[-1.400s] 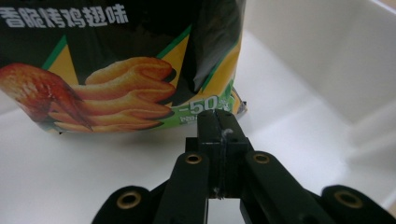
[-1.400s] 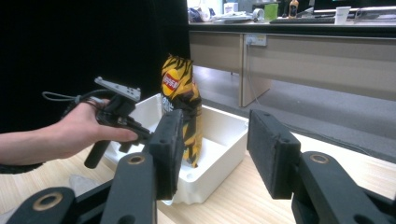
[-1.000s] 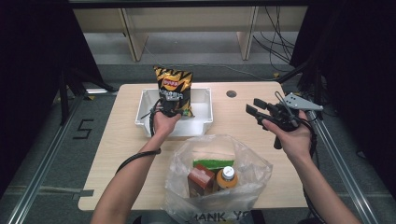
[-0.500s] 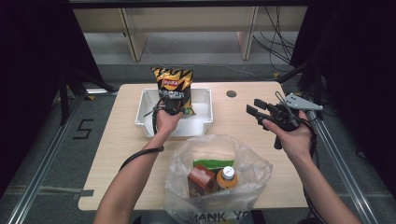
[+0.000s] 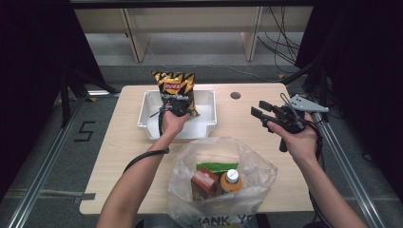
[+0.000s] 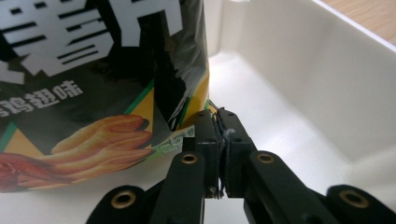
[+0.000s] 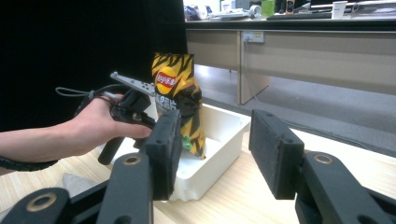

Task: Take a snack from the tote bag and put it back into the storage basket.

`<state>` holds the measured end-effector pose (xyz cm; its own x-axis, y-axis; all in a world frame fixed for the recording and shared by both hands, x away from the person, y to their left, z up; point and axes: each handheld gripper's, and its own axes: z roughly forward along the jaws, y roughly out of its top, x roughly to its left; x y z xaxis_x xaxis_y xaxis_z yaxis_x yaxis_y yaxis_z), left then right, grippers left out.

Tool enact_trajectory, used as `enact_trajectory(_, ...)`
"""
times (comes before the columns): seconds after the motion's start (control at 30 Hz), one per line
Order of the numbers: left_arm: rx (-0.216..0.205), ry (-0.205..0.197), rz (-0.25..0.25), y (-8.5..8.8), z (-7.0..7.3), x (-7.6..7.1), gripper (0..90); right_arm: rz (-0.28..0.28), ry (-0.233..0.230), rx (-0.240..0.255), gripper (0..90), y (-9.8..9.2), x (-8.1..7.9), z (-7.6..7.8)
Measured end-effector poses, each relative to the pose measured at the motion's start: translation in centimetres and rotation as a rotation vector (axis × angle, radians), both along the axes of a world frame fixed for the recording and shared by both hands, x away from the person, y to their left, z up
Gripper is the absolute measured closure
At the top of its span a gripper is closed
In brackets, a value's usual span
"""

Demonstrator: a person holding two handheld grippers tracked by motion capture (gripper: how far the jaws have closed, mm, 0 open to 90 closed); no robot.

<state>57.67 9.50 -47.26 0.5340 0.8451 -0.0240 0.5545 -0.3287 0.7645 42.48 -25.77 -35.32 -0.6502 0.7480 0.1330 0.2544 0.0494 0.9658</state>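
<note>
A black and yellow chip bag (image 5: 174, 85) stands upright in the white bin (image 5: 206, 121) at the table's back. My left gripper (image 5: 178, 108) is at the bag's lower edge. In the left gripper view the jaws (image 6: 218, 130) pinch the thin bottom corner of the chip bag (image 6: 93, 70); they have just been opening a little, with the seam still between them. My right gripper (image 5: 259, 110) hovers open over the table's right side with nothing between its pads (image 7: 215, 144). It looks toward the chip bag (image 7: 175, 79) and the white bin (image 7: 224, 135).
A clear plastic bag (image 5: 256, 171) sits at the table's front edge. It holds an orange bottle (image 5: 231, 178), a brown carton (image 5: 204, 183) and a green packet (image 5: 216, 167). A round cable hole (image 5: 235, 95) lies right of the bin.
</note>
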Motion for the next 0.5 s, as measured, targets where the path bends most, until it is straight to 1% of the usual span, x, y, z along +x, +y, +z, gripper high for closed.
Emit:
enact_trajectory(0.03,0.0,0.0,0.0,0.0,0.0,0.0,86.4,0.0,0.0,0.0,54.1,0.0,0.0,0.0)
enact_trajectory(0.07,-0.013,-0.001,0.001,0.0,0.1,-0.2,86.2,-0.001,-0.014,-0.015,54.0,-0.1,0.2,0.0)
enact_trajectory(0.13,-0.01,0.005,-0.005,0.1,0.2,-0.3,85.6,0.001,-0.011,-0.01,53.8,-0.1,0.1,0.0)
enact_trajectory(0.17,-0.012,-0.004,-0.005,0.1,0.3,-0.4,85.6,0.001,-0.011,-0.01,53.8,-0.1,0.1,0.0)
enact_trajectory(0.2,-0.013,-0.003,-0.013,0.1,0.6,-0.7,85.1,-0.002,-0.011,-0.02,53.5,-0.1,0.2,-0.1)
enact_trajectory(0.23,-0.013,-0.003,-0.013,0.1,0.6,-0.7,84.8,-0.002,-0.011,-0.02,53.5,-0.1,0.2,-0.1)
enact_trajectory(0.3,-0.015,-0.003,-0.023,0.2,0.8,-0.9,84.1,0.001,-0.011,-0.01,53.2,0.1,0.2,-0.2)
enact_trajectory(0.33,-0.018,-0.006,-0.026,0.3,1.0,-1.2,83.6,-0.004,-0.012,-0.021,53.1,0.1,0.2,-0.2)
enact_trajectory(0.37,-0.018,-0.006,-0.026,0.3,1.0,-1.2,83.2,-0.004,-0.012,-0.021,53.1,0.1,0.2,-0.2)
enact_trajectory(0.4,-0.011,-0.003,-0.034,0.5,1.3,-1.5,82.7,-0.003,-0.007,-0.021,52.7,0.2,0.1,-0.2)
enact_trajectory(0.43,-0.011,-0.003,-0.034,0.5,1.3,-1.5,82.2,-0.003,-0.007,-0.021,52.7,0.2,0.1,-0.2)
enact_trajectory(0.47,-0.012,-0.006,-0.033,0.5,1.4,-1.7,82.2,-0.004,-0.006,-0.023,52.7,0.3,0.1,-0.2)
enact_trajectory(0.5,-0.021,0.001,-0.04,0.8,1.7,-2.1,80.8,0.001,0.005,-0.019,52.5,0.3,0.0,-0.2)
